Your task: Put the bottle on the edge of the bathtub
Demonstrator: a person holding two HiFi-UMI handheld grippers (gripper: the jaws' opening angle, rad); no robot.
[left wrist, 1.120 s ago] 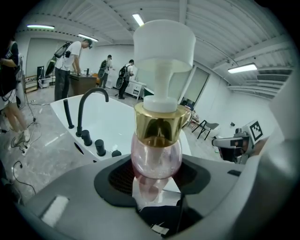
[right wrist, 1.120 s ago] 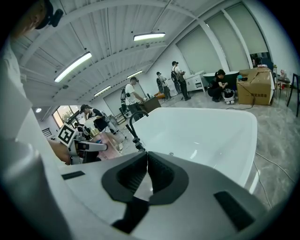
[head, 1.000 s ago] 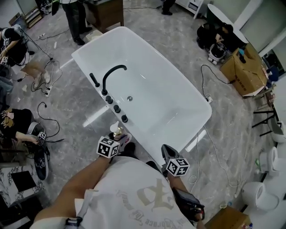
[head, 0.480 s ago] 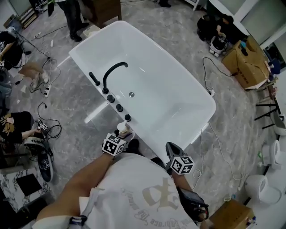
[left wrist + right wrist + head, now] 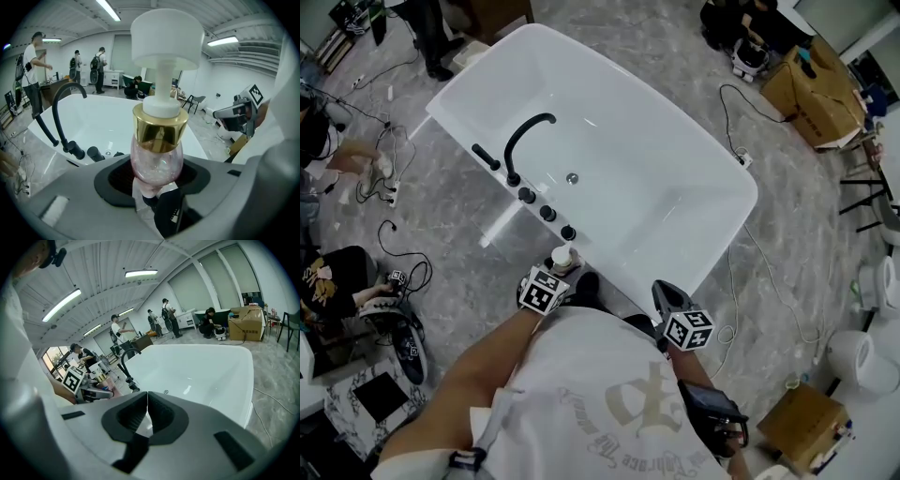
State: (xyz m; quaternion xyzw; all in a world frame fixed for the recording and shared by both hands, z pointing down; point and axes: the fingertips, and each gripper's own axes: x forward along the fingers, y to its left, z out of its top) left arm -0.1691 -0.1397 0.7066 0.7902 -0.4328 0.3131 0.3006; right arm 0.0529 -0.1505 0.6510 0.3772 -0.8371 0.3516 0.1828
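- The left claw [image 5: 157,174] is clenched on the bottle [image 5: 158,131], which is gripped upright by its pink glass body, with the gold collar and white pump cap above.
- The bottle is held at the near edge of the bathtub [image 5: 675,187], just beside the row of black knobs [image 5: 547,213]; whether it touches the rim cannot be told.
- The right claw [image 5: 146,414] is closed on nothing.
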